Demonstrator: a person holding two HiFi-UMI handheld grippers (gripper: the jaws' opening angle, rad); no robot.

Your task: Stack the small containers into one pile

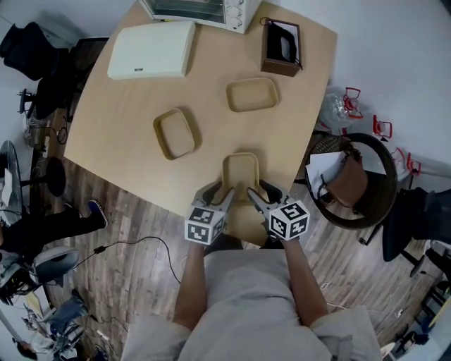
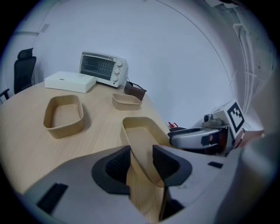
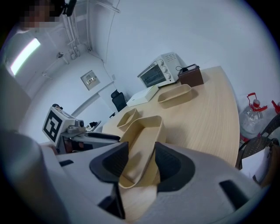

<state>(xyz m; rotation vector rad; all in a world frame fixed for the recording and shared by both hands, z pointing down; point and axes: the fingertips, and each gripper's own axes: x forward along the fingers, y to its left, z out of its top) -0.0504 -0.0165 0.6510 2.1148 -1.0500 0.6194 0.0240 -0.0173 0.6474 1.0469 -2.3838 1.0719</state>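
Three tan small containers lie on the wooden table. The nearest container sits at the front edge. My left gripper is shut on its left wall near the front corner, and my right gripper is shut on its right wall, which bends a little between the pads. A second container stands further back to the left. The third container stands at the back right. Both are apart from the held one.
At the table's far side stand a toaster oven, a flat white box and a small brown box. A round chair with a brown bag stands right of the table. The person's body is close to the front edge.
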